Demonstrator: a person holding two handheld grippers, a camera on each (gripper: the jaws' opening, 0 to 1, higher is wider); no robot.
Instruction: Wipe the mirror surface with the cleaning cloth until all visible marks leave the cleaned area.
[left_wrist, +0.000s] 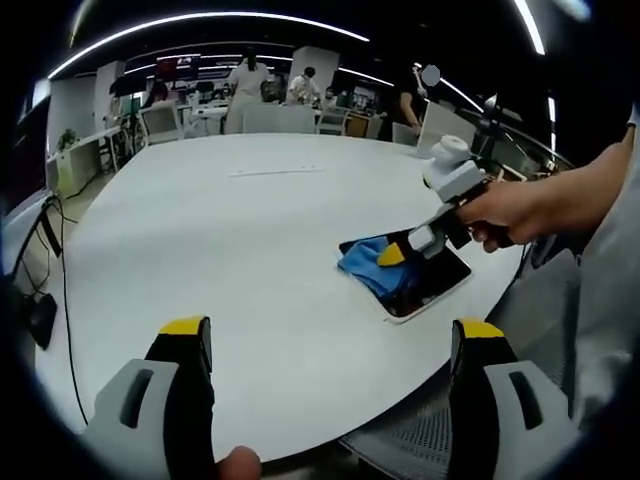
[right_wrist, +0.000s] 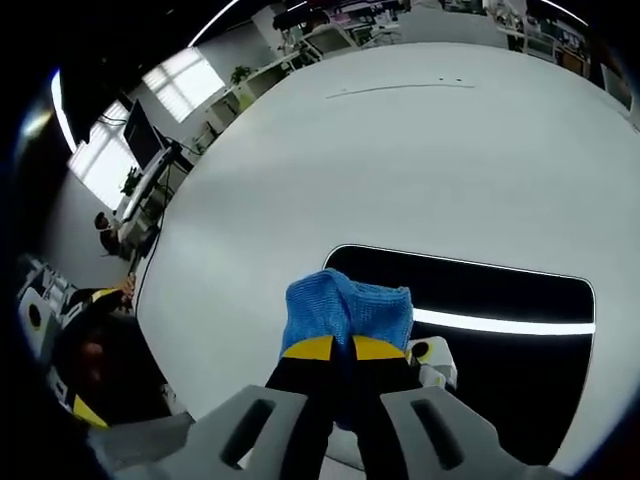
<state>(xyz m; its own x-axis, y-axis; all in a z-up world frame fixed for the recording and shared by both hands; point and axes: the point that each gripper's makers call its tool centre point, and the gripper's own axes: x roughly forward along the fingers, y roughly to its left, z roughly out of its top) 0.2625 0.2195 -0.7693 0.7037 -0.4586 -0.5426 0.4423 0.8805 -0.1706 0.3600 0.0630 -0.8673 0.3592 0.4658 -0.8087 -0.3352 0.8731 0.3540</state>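
Right tongs (right_wrist: 333, 350) clamp one blue cloth (right_wrist: 347, 305) on one mirror (right_wrist: 500, 300); left tongs (left_wrist: 330, 345) apart.

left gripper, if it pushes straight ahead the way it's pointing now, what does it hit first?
Probably nothing: the left gripper, jaws open, points over bare white table. The mirror and blue cloth sit off to the right of that line. Depth is unclear.

We held the left tongs (left_wrist: 330, 345) level and low, their 2 yellow-tipped jaws spread wide apart with nothing between them. Our right hand (left_wrist: 510, 212) gripped the right tongs (right_wrist: 333, 348), which angled downward with both jaws pressed close together, pinching the blue cloth (right_wrist: 350, 308) at their tips.
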